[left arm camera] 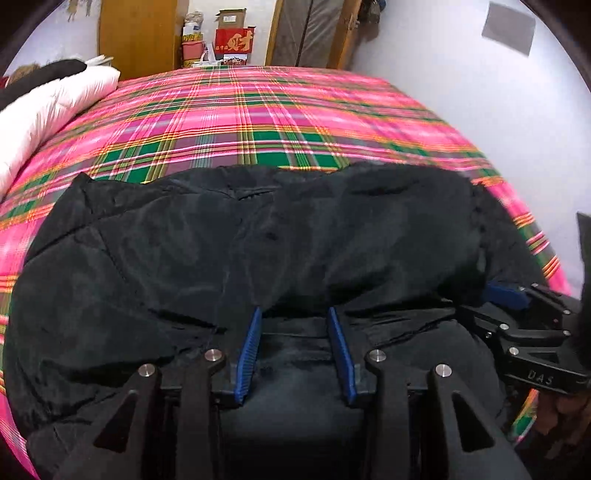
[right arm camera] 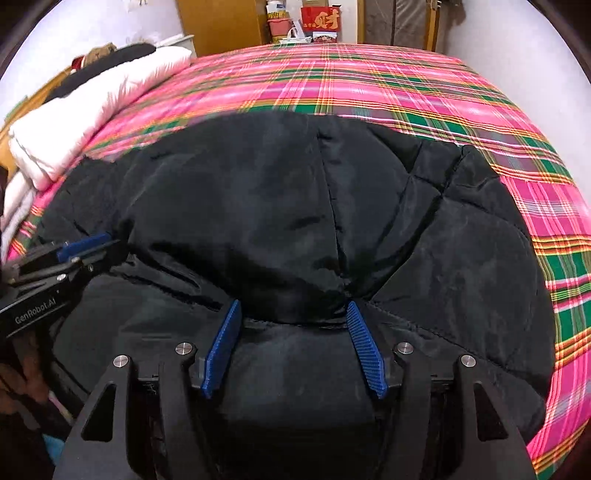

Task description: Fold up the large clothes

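Both tongs are spread, a jacket fold bulging between their fingers: left tongs, right tongs. Plaid bed lies beyond them.

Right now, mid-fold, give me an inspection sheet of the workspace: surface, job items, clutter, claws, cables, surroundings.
Surface: bed with pink and green plaid sheet, bare beyond the jacket.
Job's things: black padded jacket spread across the near half, near edge bunched up.
Clutter: white duvet at the left side, dark item on it.
Grippers: left claw and right claw both parted, jacket fabric bulging between the fingers; grip cannot be confirmed.
Cables: nothing seen.
Surroundings: red box and wooden door beyond the bed, white walls.
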